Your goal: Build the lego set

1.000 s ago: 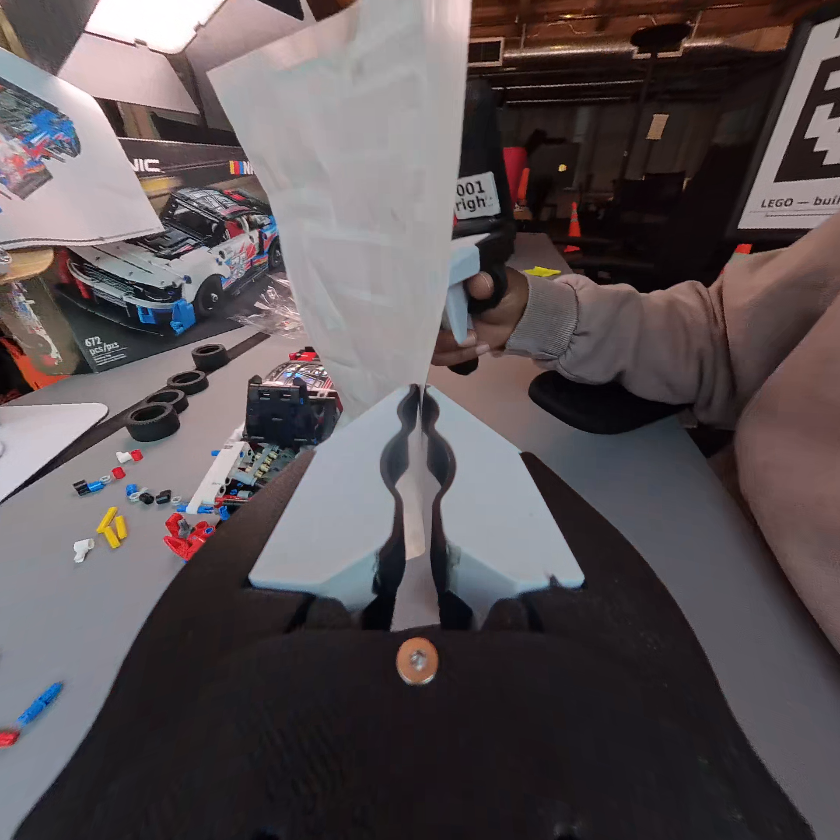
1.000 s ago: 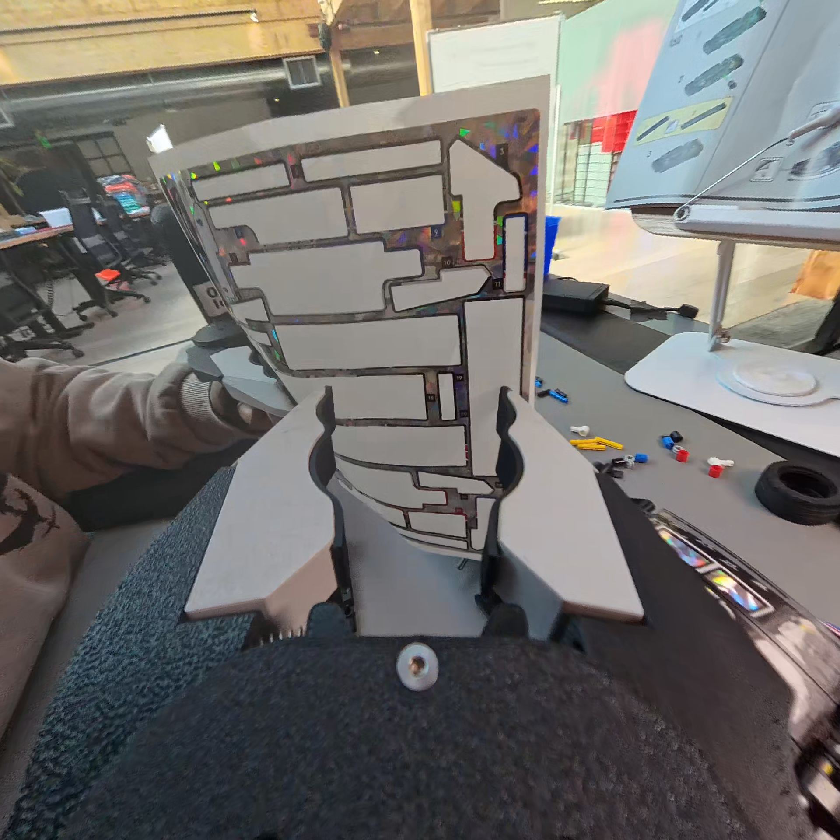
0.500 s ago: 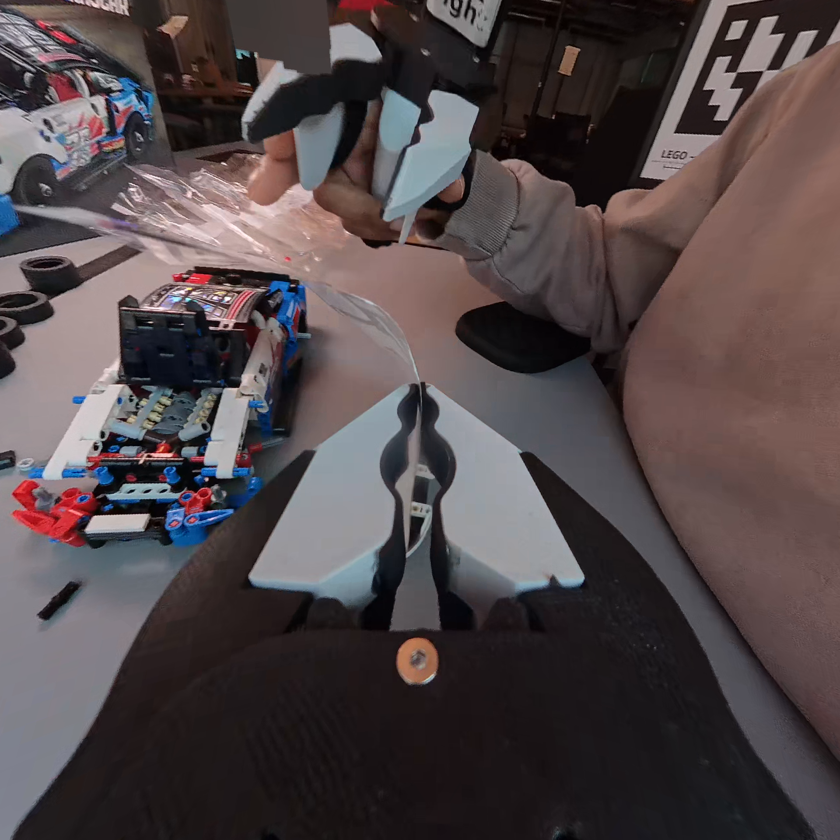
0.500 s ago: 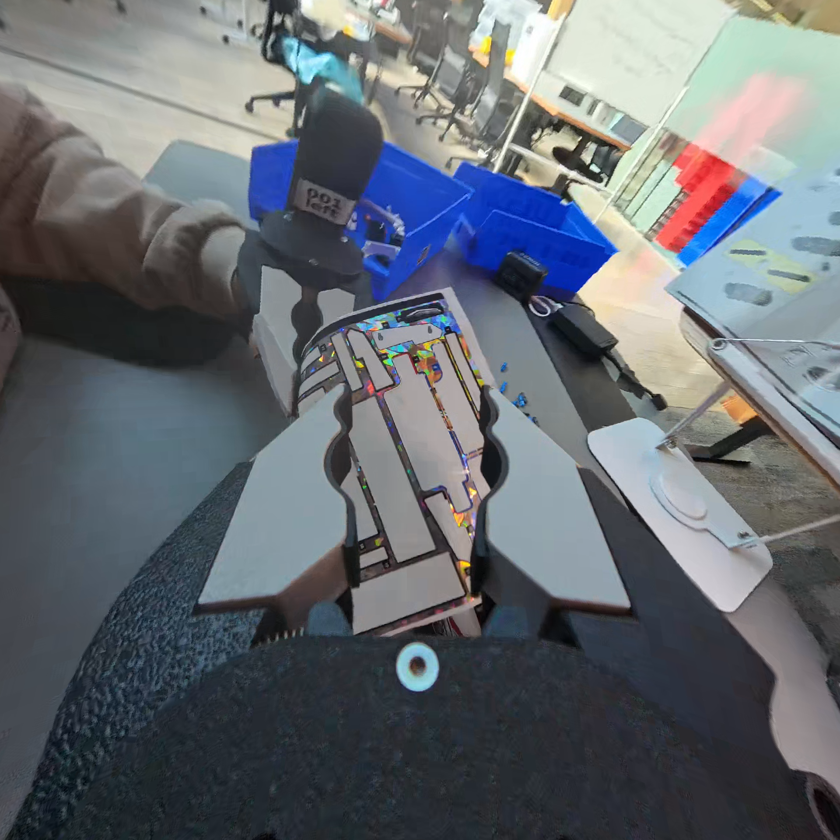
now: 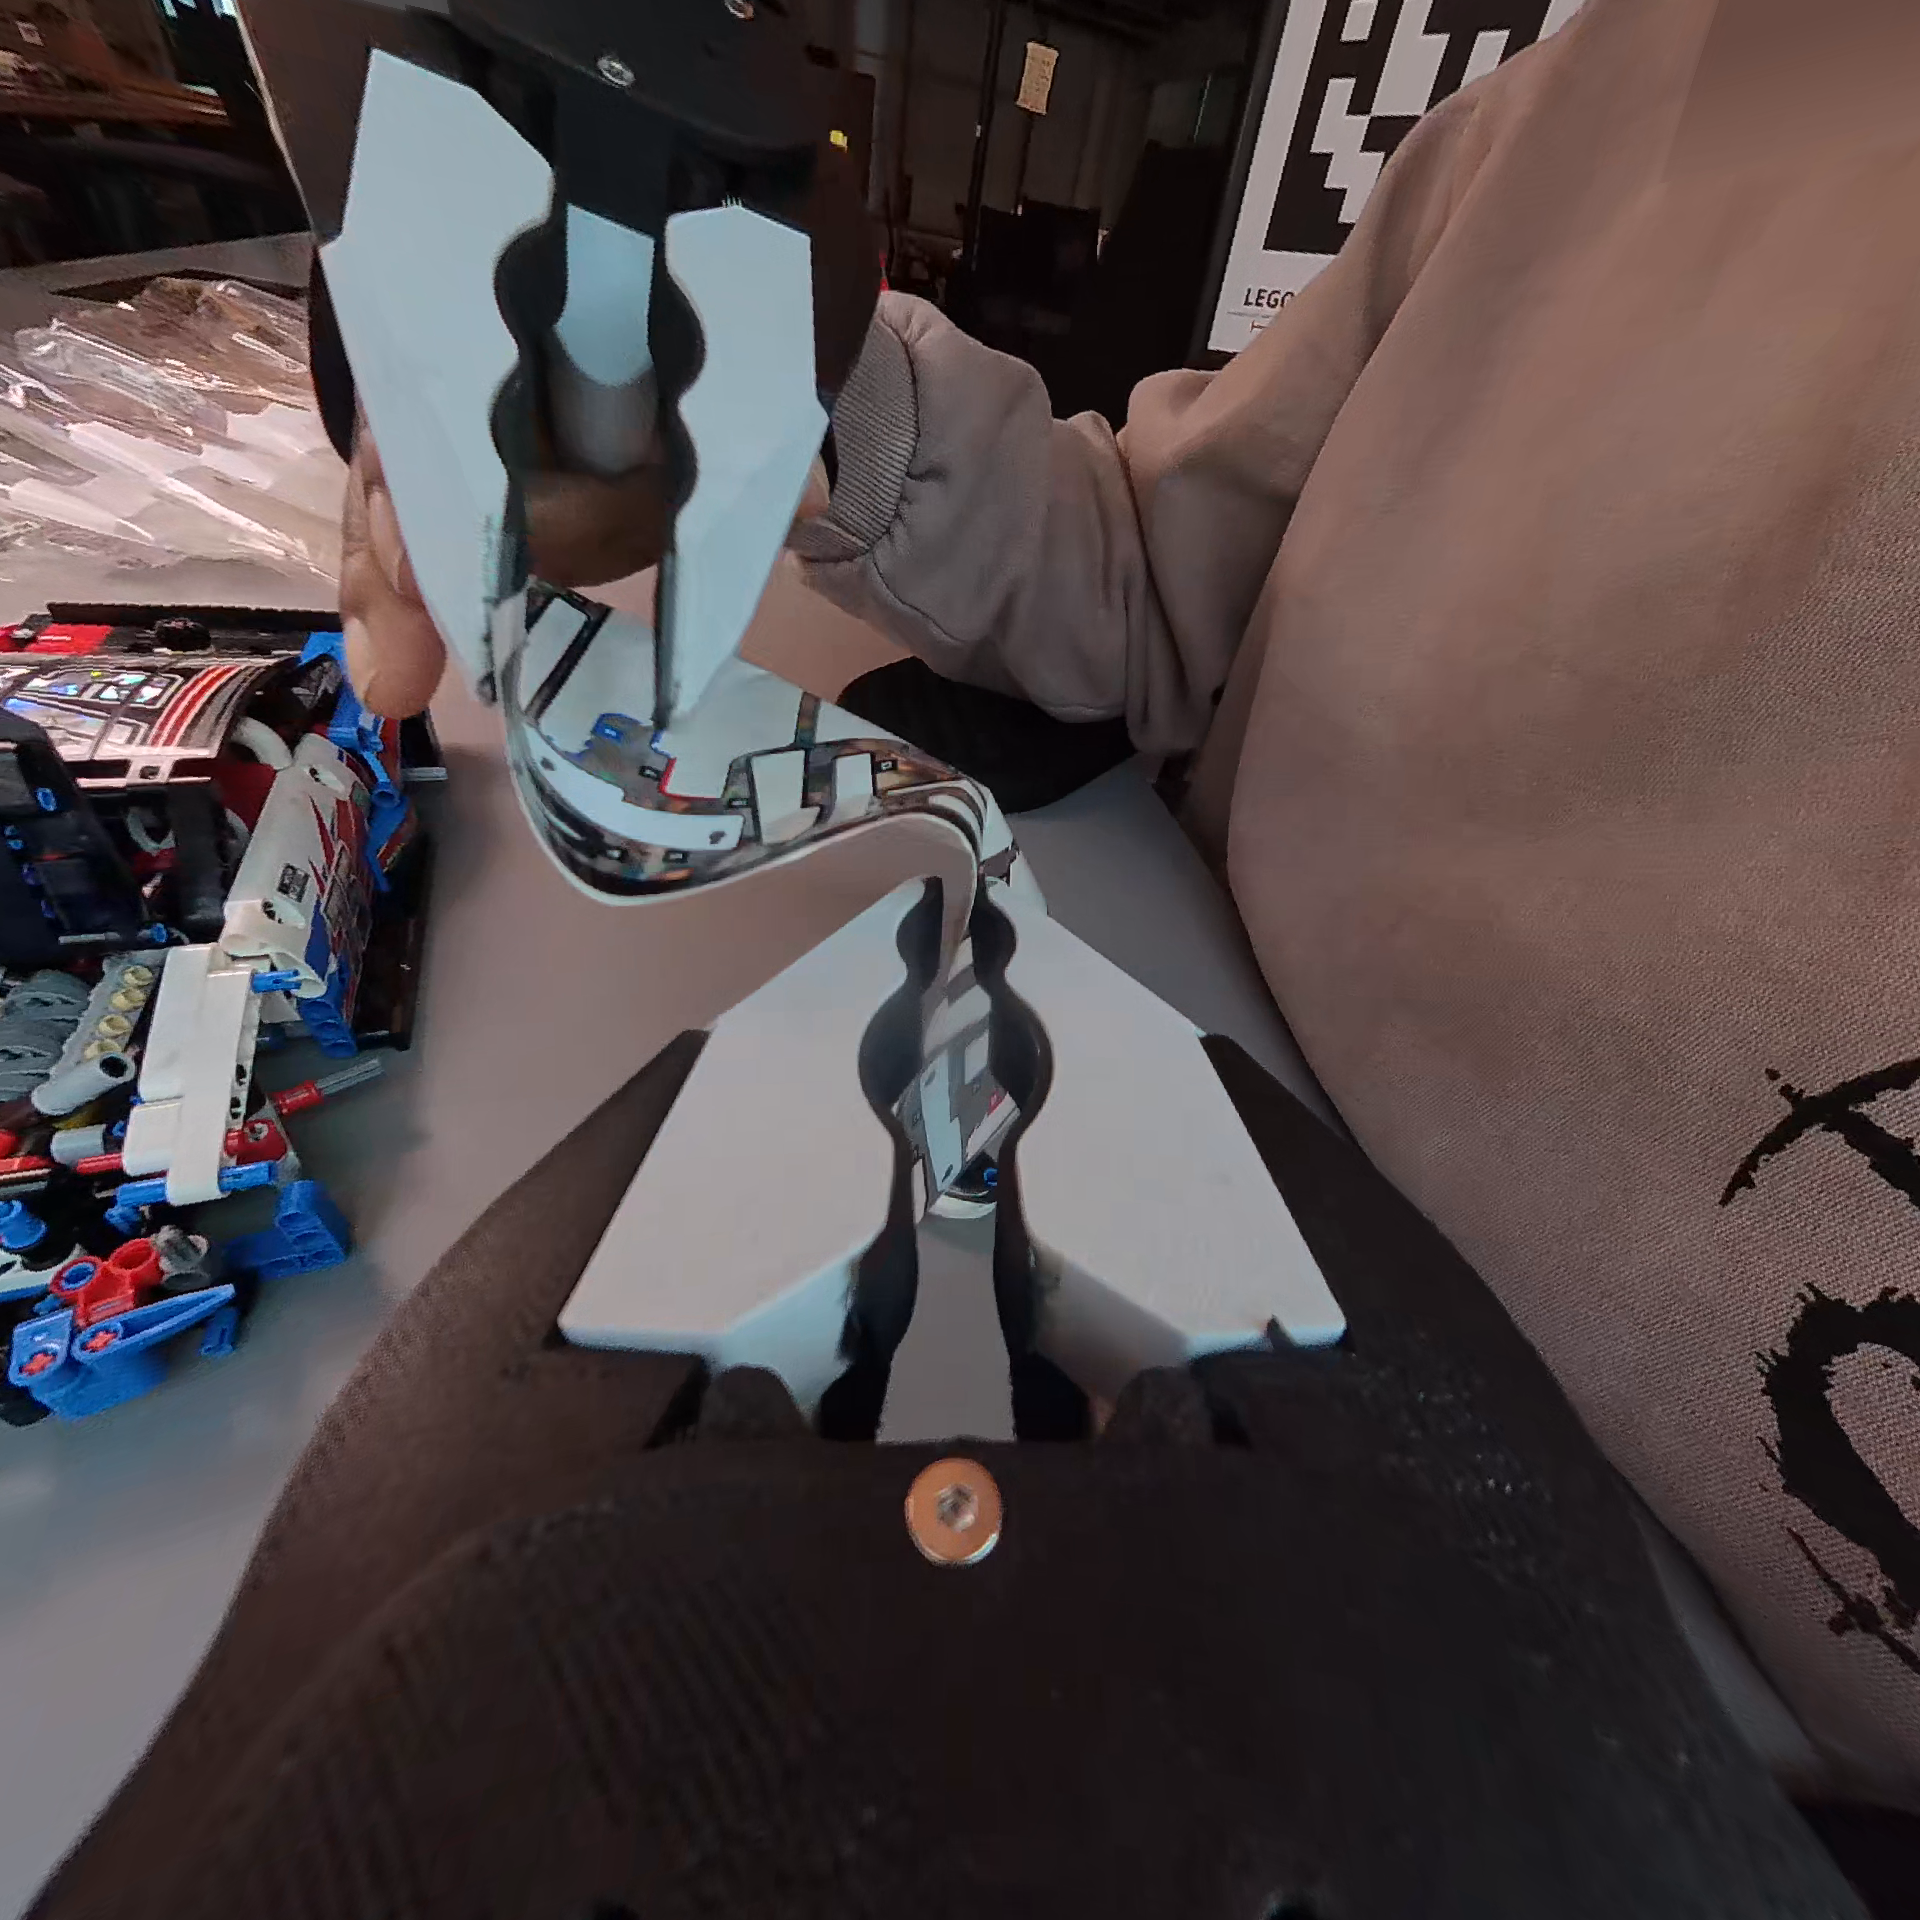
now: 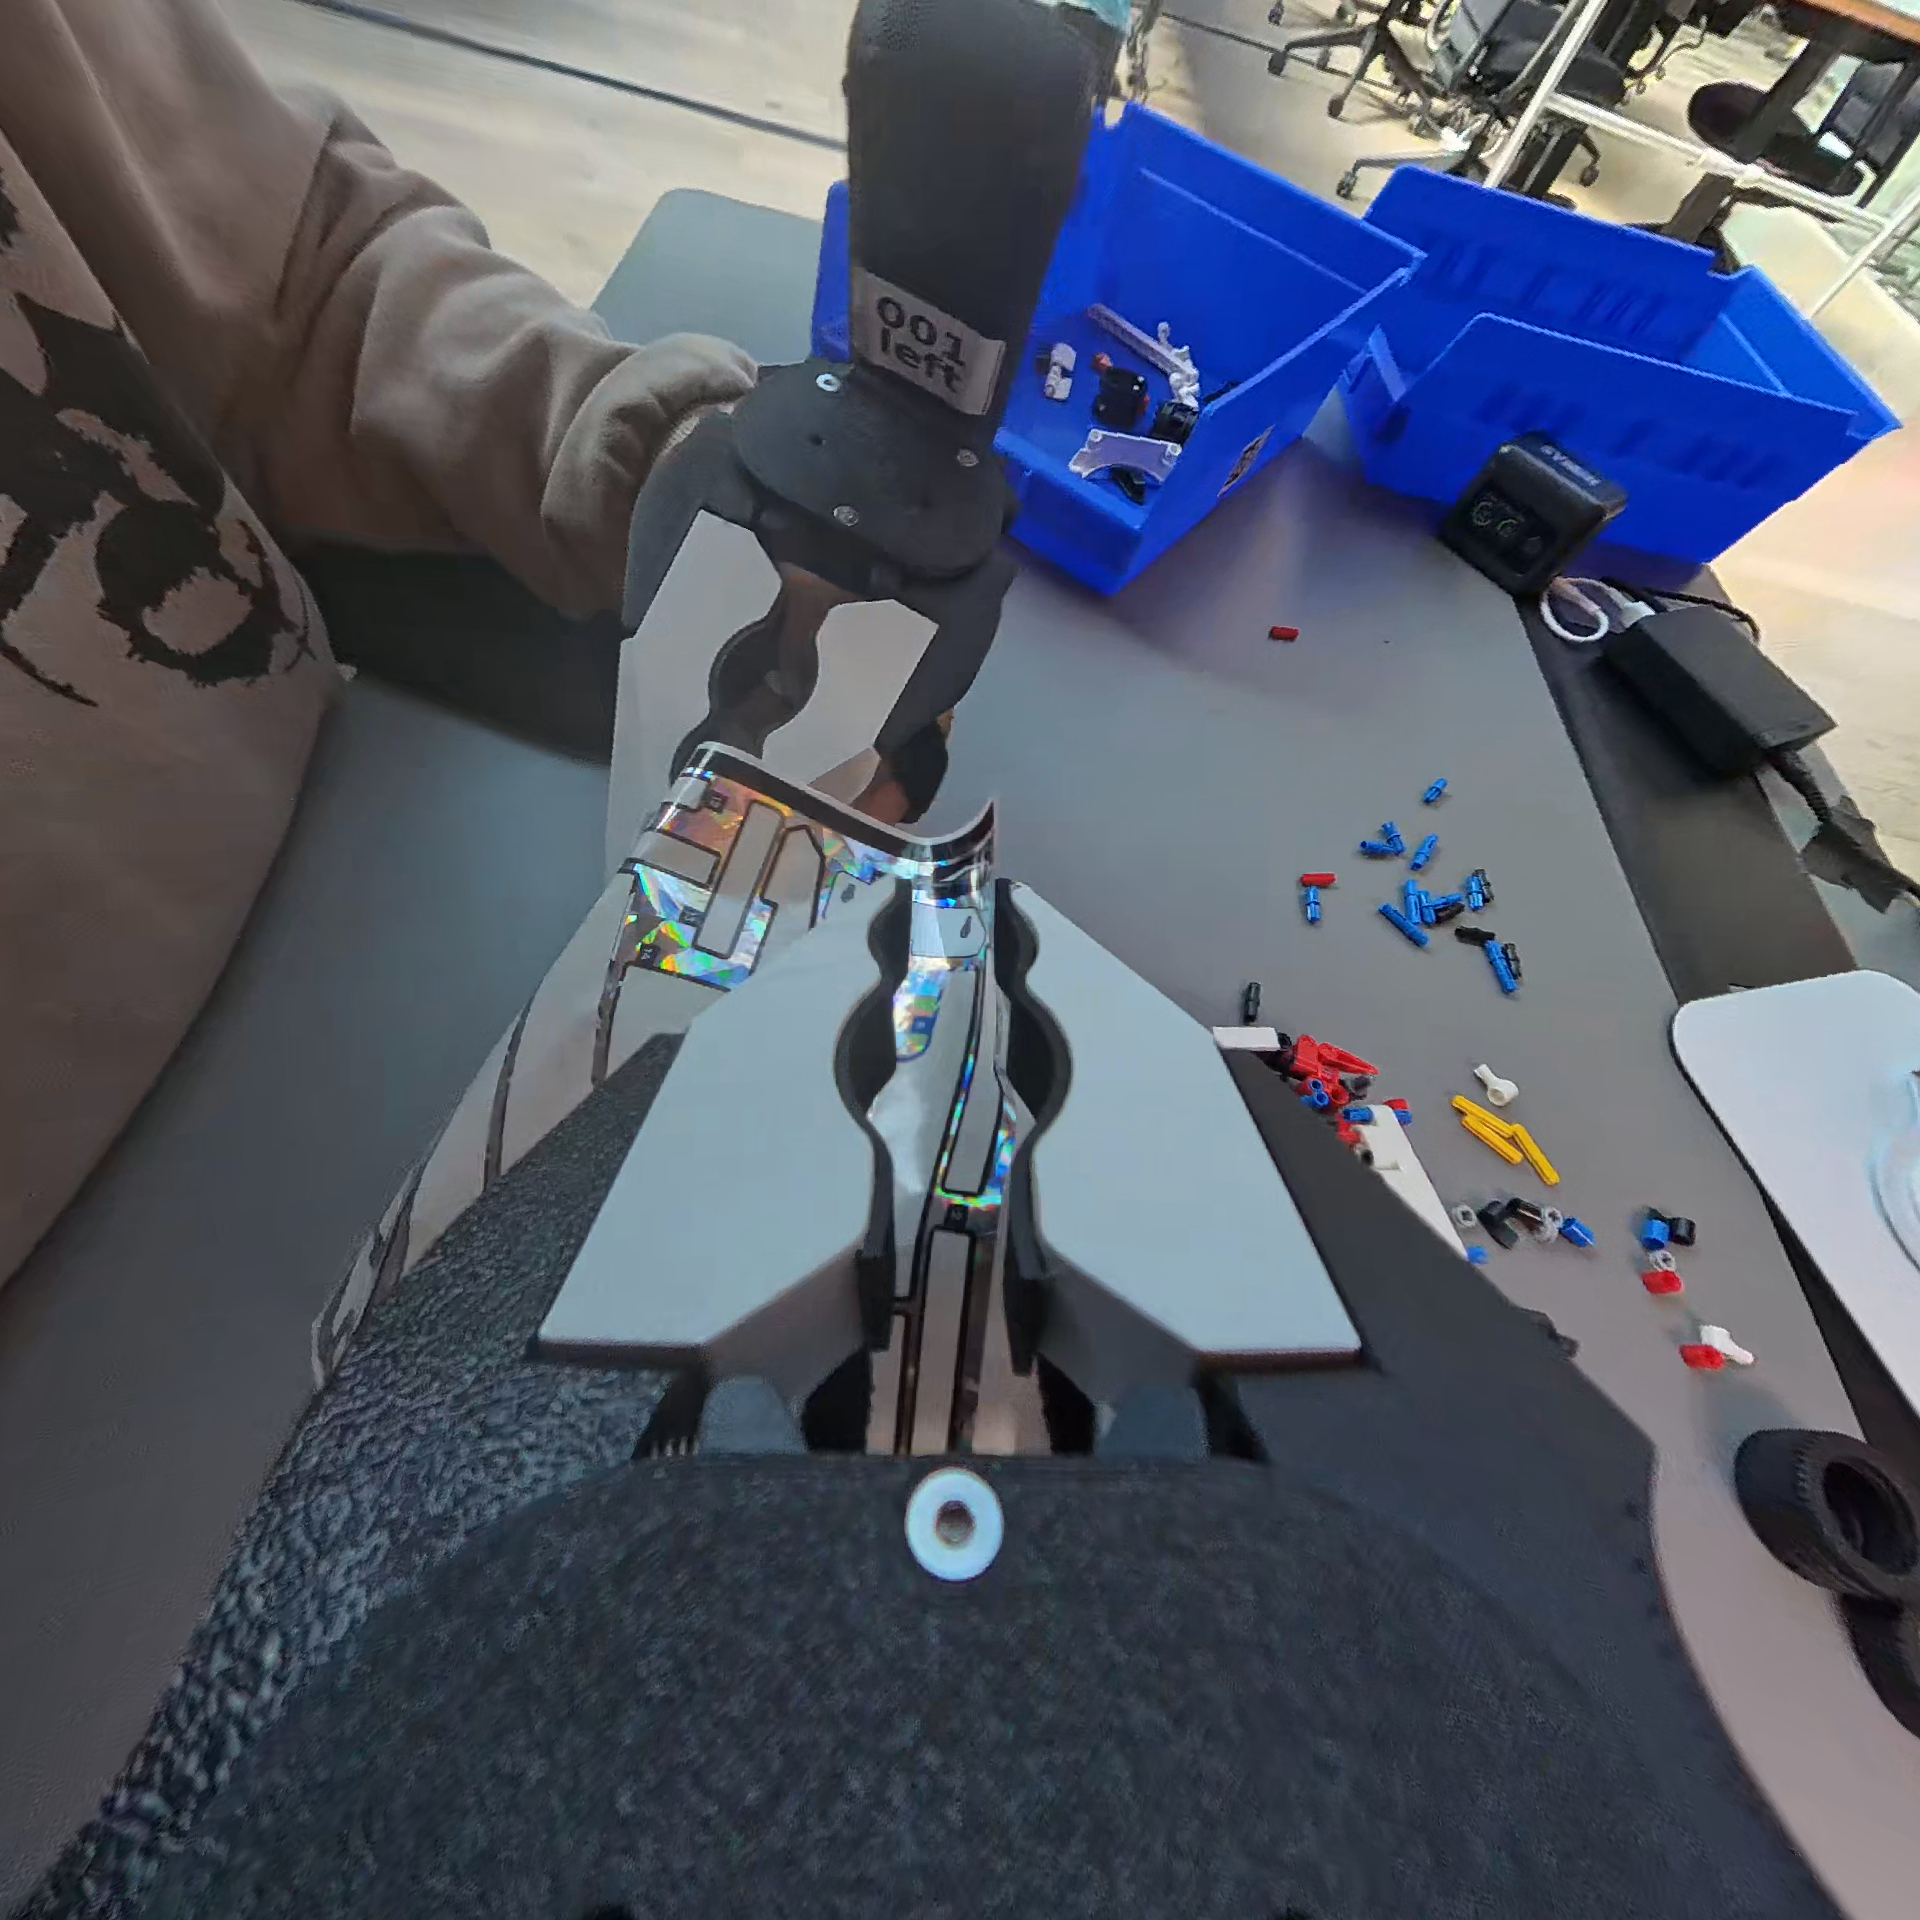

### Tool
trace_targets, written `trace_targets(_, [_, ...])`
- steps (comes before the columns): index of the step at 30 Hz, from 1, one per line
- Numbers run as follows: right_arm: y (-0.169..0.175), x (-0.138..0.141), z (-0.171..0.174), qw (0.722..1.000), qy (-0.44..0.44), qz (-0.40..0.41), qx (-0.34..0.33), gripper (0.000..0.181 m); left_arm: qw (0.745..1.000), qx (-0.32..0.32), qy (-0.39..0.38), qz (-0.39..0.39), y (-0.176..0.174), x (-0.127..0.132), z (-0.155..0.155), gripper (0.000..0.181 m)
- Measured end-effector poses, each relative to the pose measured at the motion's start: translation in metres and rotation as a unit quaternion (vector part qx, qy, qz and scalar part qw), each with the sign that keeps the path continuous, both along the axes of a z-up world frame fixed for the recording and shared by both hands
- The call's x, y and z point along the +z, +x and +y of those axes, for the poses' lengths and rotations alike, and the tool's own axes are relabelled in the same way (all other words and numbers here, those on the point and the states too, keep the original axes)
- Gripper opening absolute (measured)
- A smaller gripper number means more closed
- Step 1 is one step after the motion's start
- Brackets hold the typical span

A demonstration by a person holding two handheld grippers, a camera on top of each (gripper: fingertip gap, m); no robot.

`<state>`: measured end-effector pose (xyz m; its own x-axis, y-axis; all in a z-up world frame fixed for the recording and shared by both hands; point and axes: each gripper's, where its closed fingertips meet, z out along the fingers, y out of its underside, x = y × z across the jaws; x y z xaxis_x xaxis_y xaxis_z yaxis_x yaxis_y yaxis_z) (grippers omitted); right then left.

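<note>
A holographic sticker sheet (image 5: 727,810) bends in an S between my two grippers above the grey table (image 5: 540,997). My left gripper (image 5: 951,904) is shut on its near edge. My right gripper (image 5: 582,691) points down from above, and its narrowed jaws pinch the curled far end. In the right wrist view the sheet (image 6: 727,894) runs between my right gripper's (image 6: 948,894) fingers, with the left gripper (image 6: 800,743) just beyond. The partly built black, white, blue and red Lego car (image 5: 208,914) stands at the left.
Two blue bins (image 6: 1195,343) (image 6: 1621,384) stand at the far table edge, one holding parts. Loose small pieces (image 6: 1434,904) and a tyre (image 6: 1829,1507) lie on the right, near a white stand base (image 6: 1808,1091). Clear plastic bags (image 5: 156,416) lie behind the car. The person's sleeve (image 5: 1558,727) is close. One gripper's finger ends stand about 7 cm off the other's.
The sheet came down from upright to low over the table. My right gripper moved in over its far end and narrowed its jaws onto it. My left gripper kept its hold.
</note>
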<state>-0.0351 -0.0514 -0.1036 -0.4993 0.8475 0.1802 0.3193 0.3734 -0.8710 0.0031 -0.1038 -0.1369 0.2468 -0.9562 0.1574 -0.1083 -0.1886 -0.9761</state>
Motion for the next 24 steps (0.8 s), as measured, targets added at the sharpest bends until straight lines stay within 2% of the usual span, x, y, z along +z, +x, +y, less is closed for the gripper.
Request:
trace_targets(2, [-0.001,0.005,0.013,0.999,-0.034,0.015,-0.022,0.000,1.000,0.011,0.004,0.000,-0.002,0.001,0.003,0.006])
trace_targets(5, [0.002,0.015,0.023,0.996,-0.079,0.025,-0.032,0.000,0.999,0.032,0.007,-0.007,-0.008,0.005,0.009,0.011])
trace_targets(7, [0.005,0.028,0.023,0.994,-0.099,0.044,-0.028,0.000,0.999,0.044,0.005,-0.027,-0.013,0.013,0.013,0.023])
trace_targets(9, [0.010,0.043,0.022,0.990,-0.129,0.055,-0.024,0.000,0.997,0.058,0.004,-0.057,-0.019,0.027,0.017,0.034])
trace_targets(12, [0.016,0.061,0.015,0.983,-0.174,0.064,-0.009,0.000,0.989,0.083,-0.001,-0.119,-0.029,0.059,0.027,0.040])
trace_targets(14, [0.017,0.067,0.010,0.977,-0.206,0.064,0.002,0.000,0.986,0.102,-0.002,-0.135,-0.034,0.079,0.036,0.035])
trace_targets(16, [0.019,0.076,0.004,0.967,-0.242,0.076,0.022,0.000,0.989,0.100,0.013,-0.105,-0.032,0.089,0.040,0.030])
trace_targets(20, [0.024,0.093,0.006,0.949,-0.293,0.107,0.035,0.000,0.993,0.101,0.055,-0.024,-0.022,0.103,0.049,0.000])
trace_targets(22, [0.025,0.103,0.018,0.941,-0.315,0.127,0.012,0.000,0.993,0.092,0.071,-0.010,-0.015,0.118,0.052,0.000])
trace_targets(24, [0.023,0.104,0.033,0.945,-0.298,0.133,-0.034,0.000,0.993,0.090,0.083,0.001,-0.007,0.130,0.058,0.000])
